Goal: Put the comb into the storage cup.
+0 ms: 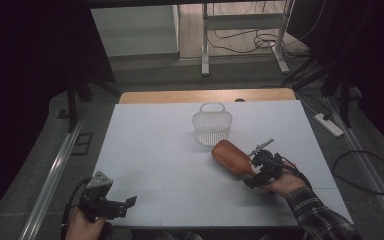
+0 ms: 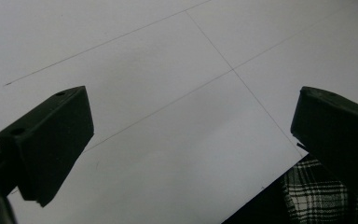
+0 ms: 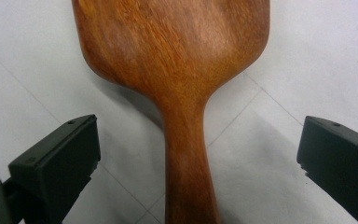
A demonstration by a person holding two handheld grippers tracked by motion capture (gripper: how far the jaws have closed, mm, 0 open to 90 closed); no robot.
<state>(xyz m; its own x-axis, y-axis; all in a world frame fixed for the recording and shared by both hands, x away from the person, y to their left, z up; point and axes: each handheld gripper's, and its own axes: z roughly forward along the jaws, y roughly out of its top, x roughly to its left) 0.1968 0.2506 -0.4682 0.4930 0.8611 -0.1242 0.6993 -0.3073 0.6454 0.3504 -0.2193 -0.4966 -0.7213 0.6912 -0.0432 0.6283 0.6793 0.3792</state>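
A brown wooden paddle (image 1: 231, 156) lies on the white table (image 1: 150, 140), its broad blade toward a small white wire basket (image 1: 212, 126) standing upright just behind it. My right gripper (image 1: 256, 166) is at the paddle's handle end. In the right gripper view the handle (image 3: 186, 172) runs up between the jaws, which stand wide apart and clear of the wood, so the right gripper (image 3: 198, 154) is open. My left gripper (image 1: 125, 205) rests at the table's front left corner. The left gripper (image 2: 193, 135) is open over bare table surface.
A plaid sleeve (image 2: 326, 196) shows at the table's front edge. Thin pencil lines (image 2: 233, 70) cross the white sheet. Beyond the table are a desk frame (image 1: 205, 45), cables and a power strip (image 1: 329, 124) on the floor.
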